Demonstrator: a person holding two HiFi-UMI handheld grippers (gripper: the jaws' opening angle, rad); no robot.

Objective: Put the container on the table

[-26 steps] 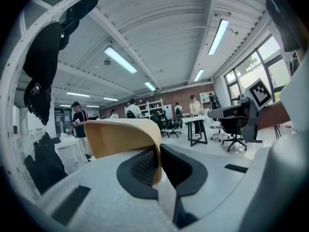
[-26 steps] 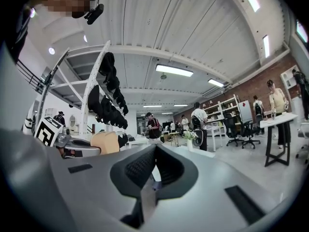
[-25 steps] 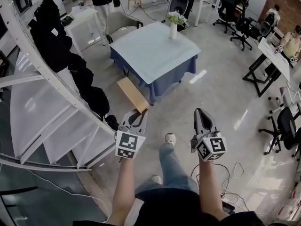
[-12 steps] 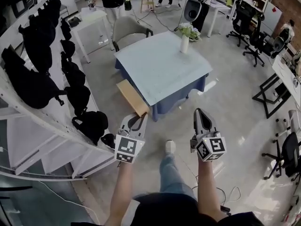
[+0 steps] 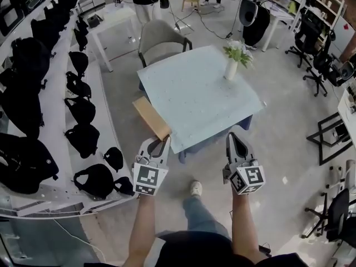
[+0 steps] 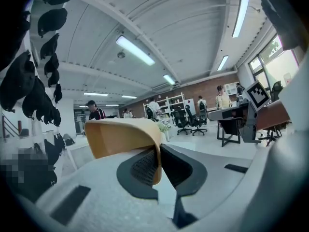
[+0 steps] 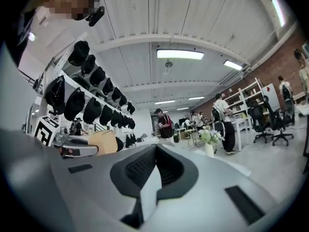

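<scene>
Pale office table [image 5: 192, 96] ahead; left gripper [image 5: 159, 144] clamps tan container [image 5: 151, 117], right gripper [image 5: 234, 138] pinched empty.

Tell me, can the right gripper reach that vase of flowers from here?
Probably not yet: the right gripper hangs about at the table's near edge, and the vase stands near the far side.

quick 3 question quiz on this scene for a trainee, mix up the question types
1. True or false: the right gripper has its jaws together with nothing between them.
2. What stands on the blue-clothed table? A: vase of flowers. B: laptop. C: backpack.
3. Fill in: the left gripper is shut on a tan ____.
Key: 1 true; 2 A; 3 container.
</scene>
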